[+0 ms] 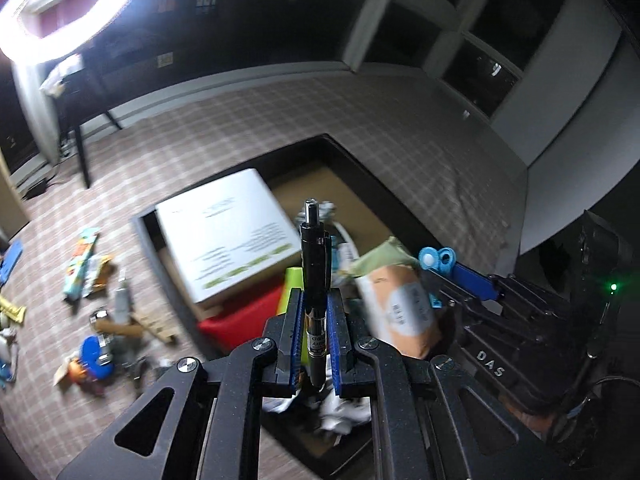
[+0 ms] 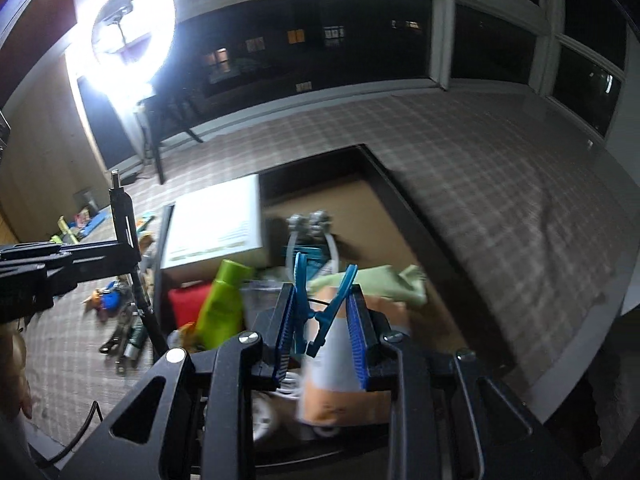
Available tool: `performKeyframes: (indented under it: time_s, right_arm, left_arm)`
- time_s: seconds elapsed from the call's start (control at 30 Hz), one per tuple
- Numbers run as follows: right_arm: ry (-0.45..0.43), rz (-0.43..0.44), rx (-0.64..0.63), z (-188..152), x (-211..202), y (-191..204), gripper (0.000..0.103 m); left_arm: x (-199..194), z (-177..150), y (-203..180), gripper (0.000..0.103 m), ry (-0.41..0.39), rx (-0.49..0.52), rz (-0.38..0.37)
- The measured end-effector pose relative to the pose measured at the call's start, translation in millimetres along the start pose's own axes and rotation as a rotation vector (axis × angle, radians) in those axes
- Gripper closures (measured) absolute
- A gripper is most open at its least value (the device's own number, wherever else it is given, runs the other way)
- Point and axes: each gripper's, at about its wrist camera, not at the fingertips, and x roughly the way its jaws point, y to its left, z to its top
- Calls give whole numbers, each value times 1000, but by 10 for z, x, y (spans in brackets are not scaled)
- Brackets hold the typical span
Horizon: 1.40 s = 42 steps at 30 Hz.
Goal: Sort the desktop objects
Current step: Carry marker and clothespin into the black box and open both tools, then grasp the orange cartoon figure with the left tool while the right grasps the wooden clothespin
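Observation:
My left gripper is shut on a black pen that stands upright between the blue pads, above the black tray. My right gripper is shut on a light blue clothes peg, held over the same tray. The left gripper with its pen also shows at the left of the right wrist view. The right gripper with the peg shows at the right of the left wrist view.
The tray holds a white box, a red item, a lime green bottle, an orange and green packet and white cables. Loose snacks, tools and a blue item lie scattered on the checked cloth at the left. A ring light glares behind.

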Motion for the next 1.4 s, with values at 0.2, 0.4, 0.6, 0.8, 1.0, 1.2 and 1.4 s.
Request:
performKeyframes:
  time_s: [0.2, 0.4, 0.6, 0.8, 1.0, 1.2, 1.4]
  right_arm:
    - [25, -26, 0, 17, 74, -153, 76]
    - [12, -36, -29, 64, 57, -78, 61]
    - [0, 21, -54, 143, 74, 154, 61]
    - [1, 116, -157, 210, 113, 617, 61]
    - [23, 210, -305, 222, 222, 1240, 61]
    - [93, 292, -458, 184, 444, 1785, 61]
    - [172, 321, -575, 102, 731, 2194, 61]
  left_arm:
    - [190, 67, -300, 76, 18, 43, 36]
    - [173, 41, -183, 64, -3, 36, 85]
    - [67, -24, 166, 64, -14, -9, 121]
    - [-129, -172, 710, 64, -16, -77, 167]
    - [-386, -407, 1321, 64, -21, -138, 233]
    - [-574, -689, 1871, 64, -16, -190, 283]
    - [-562, -951, 2180, 60, 15, -189, 289]
